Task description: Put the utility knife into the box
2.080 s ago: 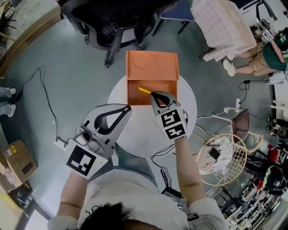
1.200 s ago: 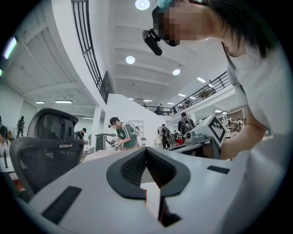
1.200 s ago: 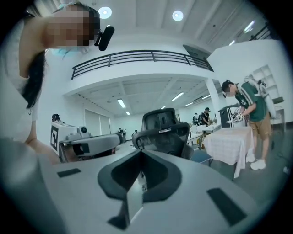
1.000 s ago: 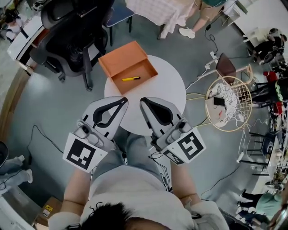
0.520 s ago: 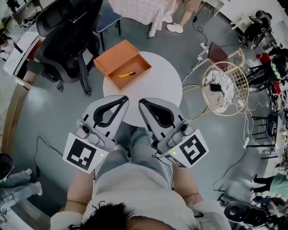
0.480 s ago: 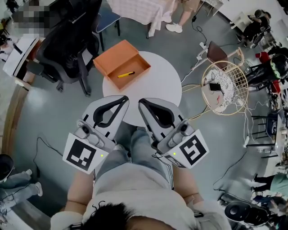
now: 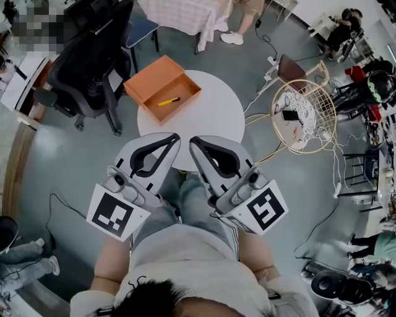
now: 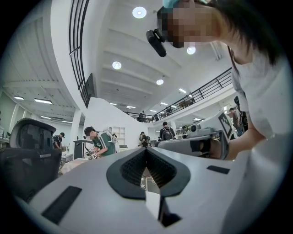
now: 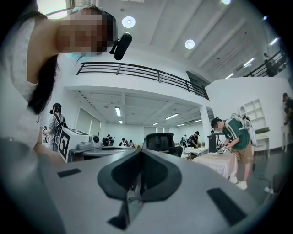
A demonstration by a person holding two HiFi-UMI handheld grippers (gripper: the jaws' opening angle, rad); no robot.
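The yellow utility knife (image 7: 168, 101) lies inside the open orange box (image 7: 153, 74), which stands at the far left of the round white table (image 7: 210, 121). Both grippers are held close to the person's body, well short of the box. In the head view the left gripper (image 7: 176, 137) and right gripper (image 7: 193, 141) point toward the table side by side, each shut with nothing in it. The left gripper view shows its jaws closed together at the left gripper (image 8: 146, 149), aimed up into the hall. Likewise, the right gripper (image 9: 139, 151) has its jaws closed on nothing.
A black office chair (image 7: 86, 62) stands left of the table. A wicker chair (image 7: 303, 114) with a phone on it is at the right, and cables run across the floor there. A table with a checked cloth (image 7: 185, 12) and a standing person (image 7: 238, 18) are beyond.
The right gripper has drawn back from the box, leaving the knife inside. Both grippers now sit shut near the body, and the head view has shifted slightly.
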